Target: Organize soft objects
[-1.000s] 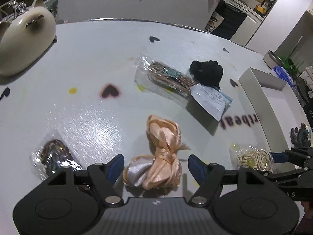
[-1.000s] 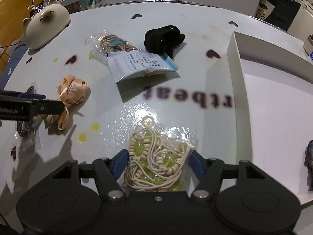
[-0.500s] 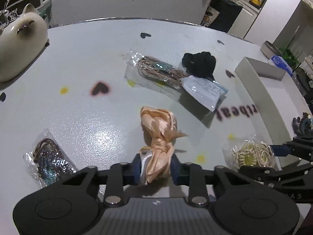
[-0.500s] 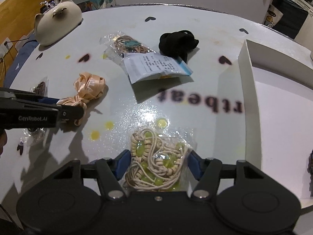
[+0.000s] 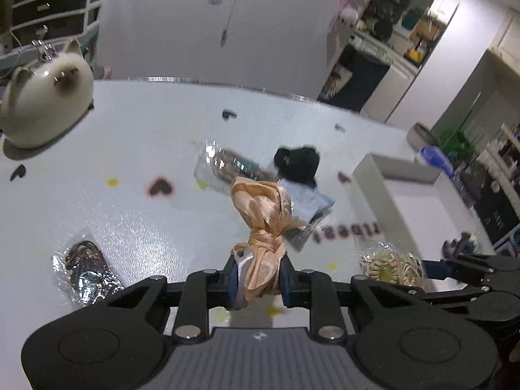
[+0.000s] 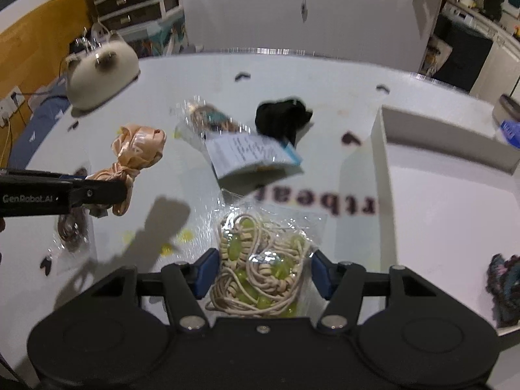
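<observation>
Entry: two soft items in hand above the desk (image 5: 136, 136), lift step; next comes carriage to the white box (image 6: 383, 136).

Left to right we list: left gripper (image 5: 256, 276), fingers nearly shut and clamped on the knotted peach satin scarf (image 5: 263, 217), which stands clear of the desk; right gripper (image 6: 263, 273), fingers half apart and closing on the bagged bead cord (image 6: 260, 263) they pinch. Both point steeply down. We judge the next move needs a rightward swing over the box wall before release.
</observation>
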The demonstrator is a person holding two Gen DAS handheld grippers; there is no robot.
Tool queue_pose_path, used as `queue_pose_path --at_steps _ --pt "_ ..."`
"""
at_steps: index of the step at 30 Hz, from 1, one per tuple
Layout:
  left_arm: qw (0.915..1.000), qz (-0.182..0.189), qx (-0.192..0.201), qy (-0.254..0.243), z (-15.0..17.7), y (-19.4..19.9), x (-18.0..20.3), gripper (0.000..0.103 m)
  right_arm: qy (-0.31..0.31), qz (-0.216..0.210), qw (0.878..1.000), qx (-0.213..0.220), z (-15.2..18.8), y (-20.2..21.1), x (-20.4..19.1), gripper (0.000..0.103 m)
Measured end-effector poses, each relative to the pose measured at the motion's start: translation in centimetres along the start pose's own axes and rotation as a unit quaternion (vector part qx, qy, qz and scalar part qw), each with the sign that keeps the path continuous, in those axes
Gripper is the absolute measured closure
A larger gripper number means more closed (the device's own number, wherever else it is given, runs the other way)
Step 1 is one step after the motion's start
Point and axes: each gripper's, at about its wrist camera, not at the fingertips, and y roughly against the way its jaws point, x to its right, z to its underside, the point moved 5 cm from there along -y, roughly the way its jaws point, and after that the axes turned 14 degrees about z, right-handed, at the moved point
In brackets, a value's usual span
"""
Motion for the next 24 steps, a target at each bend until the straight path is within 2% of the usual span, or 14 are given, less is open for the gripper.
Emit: queue_pose_path --at_steps 12,16,24 --pt "0.9966 0.013 0.081 0.004 -0.1 5.2 4.6 0.077 -0.02 -0.004 0.996 0.091 -0.7 6.4 2.2 0.042" --pt "0.9944 0.026 0.101 0.016 0.1 5.7 6.3 0.077 -0.03 -0.009 0.994 0.109 -0.6 7.8 3.5 0.042" --pt "0.9928 0.03 0.112 0.03 0.5 5.2 9.2 0.077 -0.043 -0.007 0.992 0.121 -0.1 8.8 7.3 0.042"
